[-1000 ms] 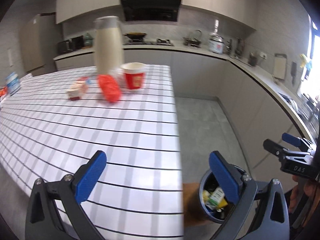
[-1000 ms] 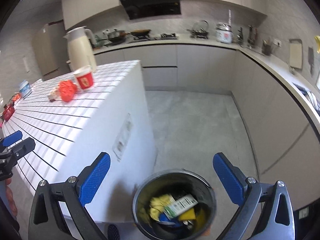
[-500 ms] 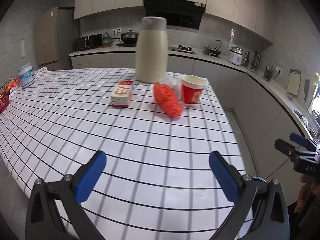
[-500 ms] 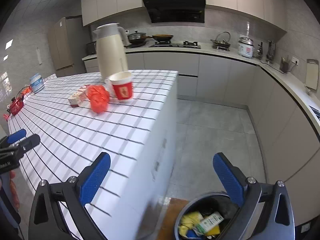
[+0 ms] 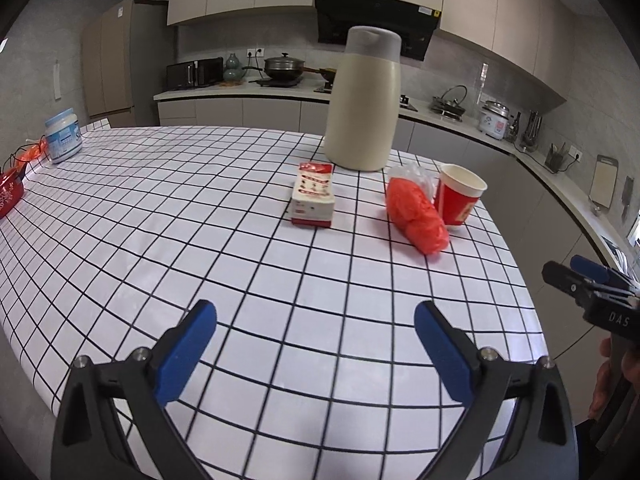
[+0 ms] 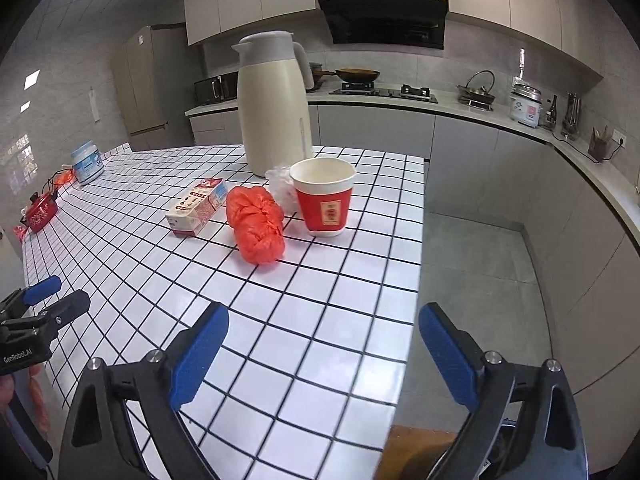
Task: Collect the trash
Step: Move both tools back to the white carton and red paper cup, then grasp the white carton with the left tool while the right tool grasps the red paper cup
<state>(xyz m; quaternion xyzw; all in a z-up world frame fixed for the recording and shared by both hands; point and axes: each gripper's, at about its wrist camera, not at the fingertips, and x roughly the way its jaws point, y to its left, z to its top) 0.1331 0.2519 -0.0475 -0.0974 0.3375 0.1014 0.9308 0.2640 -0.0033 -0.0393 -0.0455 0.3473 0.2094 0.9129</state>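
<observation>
Facing the checked table (image 5: 200, 216), you have both tools hovering over its near edge with nothing in them: the left gripper (image 5: 316, 338) has its blue pads spread wide, and the right gripper (image 6: 324, 344) is spread just as wide. Take the cream thermos jug (image 6: 276, 108) as your landmark. The trash sits in a cluster in front of it: the small carton (image 5: 313, 194) lies flat in front of the jug toward its left, the crumpled red plastic bag (image 6: 256, 226) lies in front of the jug, and the red paper cup (image 6: 324, 200) stands upright to the jug's front right, near the table edge. A clear plastic wad (image 6: 280, 184) is tucked between the bag and the cup, close against the jug's base. The bag is probably light, soft and slippery, so you should pinch its bunched middle rather than a loose fold. The cup looks empty, thin-walled and easy to crush or tip; close gently across its body below the rim. The carton seems stiffer; take it across its narrow sides. The clear wad likely weighs almost nothing and may spring back open. The jug itself is no trash; avoid knocking it as you reach.
</observation>
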